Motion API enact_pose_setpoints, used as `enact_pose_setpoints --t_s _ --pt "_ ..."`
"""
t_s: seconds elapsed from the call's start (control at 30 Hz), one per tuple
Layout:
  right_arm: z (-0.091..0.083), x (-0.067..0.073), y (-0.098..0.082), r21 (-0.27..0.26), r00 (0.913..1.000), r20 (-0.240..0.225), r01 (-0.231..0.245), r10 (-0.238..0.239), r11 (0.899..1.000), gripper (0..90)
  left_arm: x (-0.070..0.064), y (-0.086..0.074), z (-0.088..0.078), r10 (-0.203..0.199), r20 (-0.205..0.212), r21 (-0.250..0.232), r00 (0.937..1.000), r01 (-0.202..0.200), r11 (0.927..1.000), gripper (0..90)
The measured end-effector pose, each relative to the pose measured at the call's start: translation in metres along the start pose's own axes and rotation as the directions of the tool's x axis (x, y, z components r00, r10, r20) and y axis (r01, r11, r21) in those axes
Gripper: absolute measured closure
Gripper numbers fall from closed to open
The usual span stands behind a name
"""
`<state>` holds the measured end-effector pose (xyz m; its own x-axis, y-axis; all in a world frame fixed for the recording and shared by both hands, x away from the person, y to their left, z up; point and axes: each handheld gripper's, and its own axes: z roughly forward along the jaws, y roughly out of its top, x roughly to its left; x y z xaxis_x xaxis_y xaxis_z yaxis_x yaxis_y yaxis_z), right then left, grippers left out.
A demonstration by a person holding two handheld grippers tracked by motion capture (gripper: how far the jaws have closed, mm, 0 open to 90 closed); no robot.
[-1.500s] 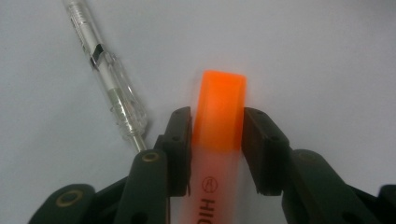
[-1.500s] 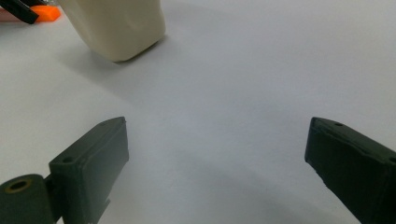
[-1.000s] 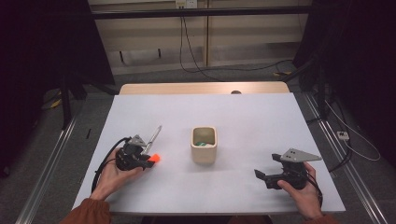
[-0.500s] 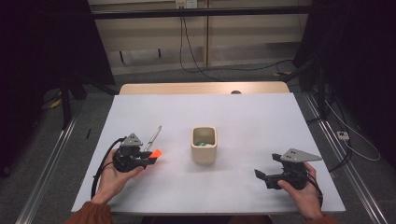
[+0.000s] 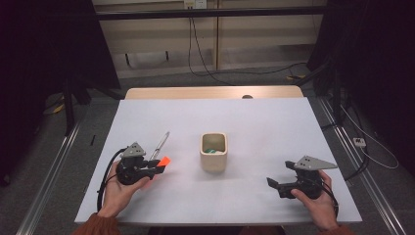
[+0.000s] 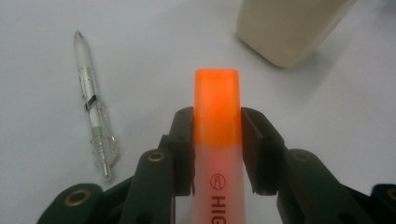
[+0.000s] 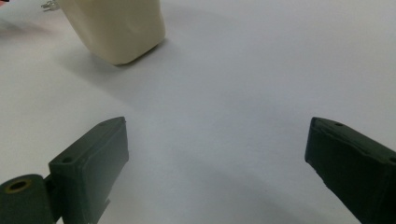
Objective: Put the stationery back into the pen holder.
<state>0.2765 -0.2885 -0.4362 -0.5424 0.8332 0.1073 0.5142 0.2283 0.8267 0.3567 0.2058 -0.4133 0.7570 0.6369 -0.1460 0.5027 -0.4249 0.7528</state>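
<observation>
the cream cup [image 5: 214, 152] at the table's [image 5: 244, 117] middle holds something green. the left tool [image 5: 157, 168] grips an orange highlighter [image 6: 217, 112]; the right tool [image 5: 275, 185] gapes empty.

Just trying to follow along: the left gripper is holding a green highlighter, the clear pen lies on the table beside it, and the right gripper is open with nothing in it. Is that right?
Nearly. The highlighter clamped in the left gripper is orange, not green, as the left gripper view shows plainly. The rest holds: the clear pen lies on the table beside it, and the right gripper is open and empty.
</observation>
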Motion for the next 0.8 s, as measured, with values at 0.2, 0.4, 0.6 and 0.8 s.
enact_pose_setpoints --t_s 0.2,0.4,0.6,0.8 --pt "0.000 0.000 0.000 0.000 1.0000 -0.001 -0.001 0.001 1.000 6.4 -0.006 -0.001 -0.003 0.015 -0.012 -0.038 0.9998 -0.015 0.9991 67.2" --pt "0.000 0.000 0.000 -0.001 1.0000 -0.001 -0.002 0.002 1.000 6.4 -0.014 0.000 -0.008 0.019 -0.014 -0.087 0.9997 -0.020 0.9960 67.2" --pt "0.001 0.000 0.000 0.003 0.9999 -0.009 0.011 -0.011 1.000 6.4 -0.025 0.005 -0.012 0.026 -0.023 -0.141 0.9994 -0.029 0.9896 67.2" --pt "0.001 -0.002 0.000 -0.003 0.9999 -0.014 -0.003 0.003 1.000 6.3 -0.029 0.011 -0.011 0.038 -0.006 -0.160 0.9993 -0.038 0.9864 67.2"
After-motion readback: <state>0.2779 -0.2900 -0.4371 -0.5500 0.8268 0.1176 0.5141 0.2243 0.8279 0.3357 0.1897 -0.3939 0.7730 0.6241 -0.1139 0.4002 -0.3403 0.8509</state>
